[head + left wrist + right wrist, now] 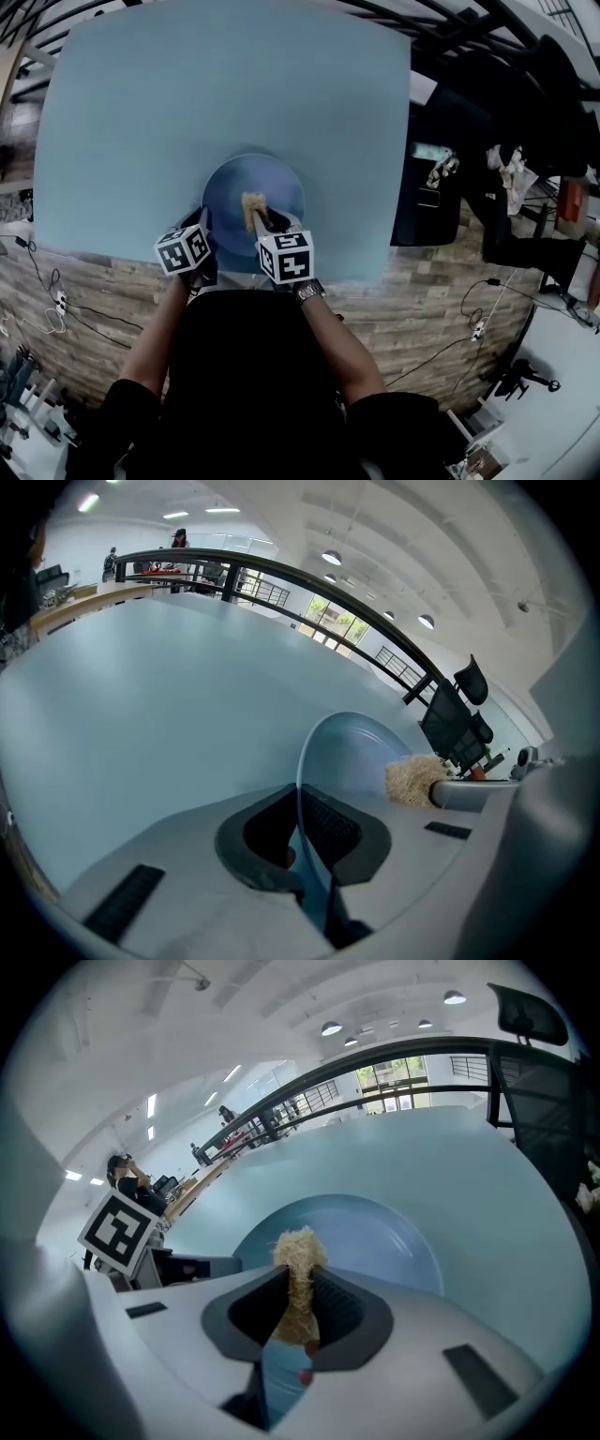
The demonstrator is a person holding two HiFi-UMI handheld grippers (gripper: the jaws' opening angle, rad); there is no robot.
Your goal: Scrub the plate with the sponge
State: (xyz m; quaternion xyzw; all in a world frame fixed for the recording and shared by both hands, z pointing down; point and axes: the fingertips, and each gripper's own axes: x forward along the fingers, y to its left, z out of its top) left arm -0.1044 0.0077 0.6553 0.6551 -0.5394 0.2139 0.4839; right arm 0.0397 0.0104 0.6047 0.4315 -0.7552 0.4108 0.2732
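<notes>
Looking down, the head view shows the blue plate by the pale surface's near edge, with open room beyond. Left gripper view: the left gripper jaws pinch the plate's rim. Right gripper view: the right gripper jaws clamp the fibrous sponge over the plate; a railing runs far behind.

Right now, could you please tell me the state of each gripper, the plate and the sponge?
plate: face up, held by its near rim.
sponge: pinched, tip sticking out over the plate.
left gripper: shut on the plate's rim.
right gripper: shut on the sponge.
</notes>
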